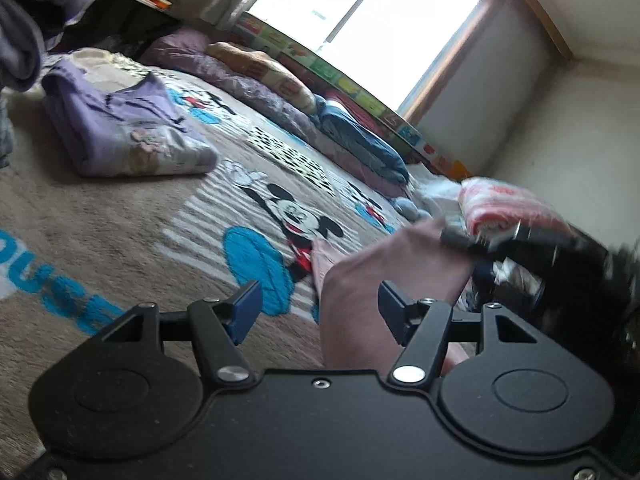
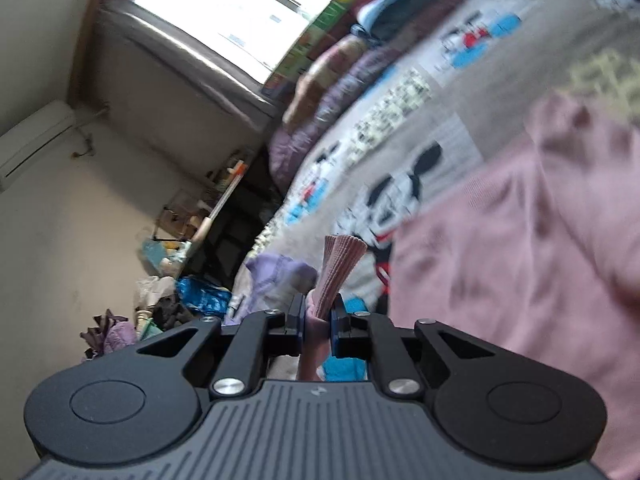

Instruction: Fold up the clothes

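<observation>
The right tongs (image 2: pixel 318 314) are clamped on the ribbed edge of the pink garment (image 2: pixel 520 248), whose body hangs away to their right above the bed (image 2: pixel 452 136). The left tongs (image 1: pixel 318 308) stand apart and empty; the same cloth lies just ahead, by their right finger, so they are near enough to take another edge.

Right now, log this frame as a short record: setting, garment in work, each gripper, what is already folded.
setting: bed with cartoon mouse blanket, window behind
garment: pink ribbed garment, partly lifted
right gripper: shut on a ribbed edge of the pink garment
left gripper: open, pink fabric lies between its fingers, not pinched
folded: purple garment on the blanket
</observation>
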`<state>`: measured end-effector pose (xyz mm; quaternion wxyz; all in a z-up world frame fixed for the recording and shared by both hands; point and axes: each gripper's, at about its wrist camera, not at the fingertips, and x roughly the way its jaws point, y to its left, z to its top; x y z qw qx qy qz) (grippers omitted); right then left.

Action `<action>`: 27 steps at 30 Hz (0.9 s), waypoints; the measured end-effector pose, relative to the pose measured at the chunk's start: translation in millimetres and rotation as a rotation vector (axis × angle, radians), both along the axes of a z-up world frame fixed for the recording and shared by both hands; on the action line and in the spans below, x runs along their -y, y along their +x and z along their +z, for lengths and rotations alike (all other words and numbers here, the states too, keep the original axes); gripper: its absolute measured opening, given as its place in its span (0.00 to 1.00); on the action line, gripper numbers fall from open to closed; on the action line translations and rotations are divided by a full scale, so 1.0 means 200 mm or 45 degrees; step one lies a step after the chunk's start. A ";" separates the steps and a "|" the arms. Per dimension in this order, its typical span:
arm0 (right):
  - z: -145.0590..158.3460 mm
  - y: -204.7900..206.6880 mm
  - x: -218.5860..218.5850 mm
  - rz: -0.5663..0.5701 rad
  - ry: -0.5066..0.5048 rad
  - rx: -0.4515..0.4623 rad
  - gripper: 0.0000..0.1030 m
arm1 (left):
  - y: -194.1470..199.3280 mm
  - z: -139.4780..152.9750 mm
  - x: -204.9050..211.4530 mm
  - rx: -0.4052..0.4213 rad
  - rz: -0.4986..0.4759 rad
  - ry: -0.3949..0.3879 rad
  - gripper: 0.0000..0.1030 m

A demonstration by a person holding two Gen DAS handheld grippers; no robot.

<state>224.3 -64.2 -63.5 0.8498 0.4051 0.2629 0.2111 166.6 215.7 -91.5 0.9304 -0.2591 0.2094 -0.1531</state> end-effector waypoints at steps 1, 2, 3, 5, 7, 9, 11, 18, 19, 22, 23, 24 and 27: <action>0.03 0.00 0.02 0.002 -0.003 0.017 0.13 | -0.01 0.00 0.02 0.003 -0.021 0.015 0.61; 0.07 0.00 0.04 0.003 -0.006 0.034 0.13 | -0.02 0.01 0.05 0.006 -0.044 0.032 0.61; 0.10 0.00 0.07 0.002 -0.012 0.049 0.13 | -0.02 0.01 0.08 0.008 -0.067 0.049 0.61; 0.14 -0.01 0.12 -0.002 -0.028 0.075 0.13 | -0.04 0.02 0.14 0.016 -0.119 0.101 0.65; 0.19 -0.01 0.17 -0.003 -0.044 0.095 0.13 | -0.08 0.03 0.21 0.029 -0.173 0.184 0.70; 0.23 -0.02 0.22 -0.003 -0.060 0.115 0.13 | -0.13 0.03 0.29 0.036 -0.230 0.272 0.73; 0.26 -0.03 0.26 0.001 -0.073 0.128 0.13 | -0.16 0.01 0.36 0.012 -0.272 0.349 0.73; 0.31 -0.09 0.37 0.004 -0.093 0.167 0.13 | -0.23 -0.08 0.61 -0.024 -0.198 0.574 0.41; 0.31 -0.10 0.39 0.002 -0.090 0.171 0.13 | -0.24 -0.09 0.65 -0.008 -0.172 0.647 0.35; 0.31 -0.13 0.44 -0.002 -0.084 0.183 0.13 | -0.28 -0.11 0.76 0.073 -0.128 0.874 0.16; 0.32 -0.14 0.45 -0.001 -0.087 0.190 0.13 | -0.30 -0.12 0.79 0.103 -0.122 0.936 0.16; 0.32 -0.15 0.47 -0.001 -0.090 0.197 0.13 | -0.30 -0.13 0.82 0.124 -0.121 0.977 0.15; 0.31 -0.18 0.53 -0.004 -0.097 0.218 0.13 | -0.33 -0.16 0.91 0.194 -0.140 1.152 0.14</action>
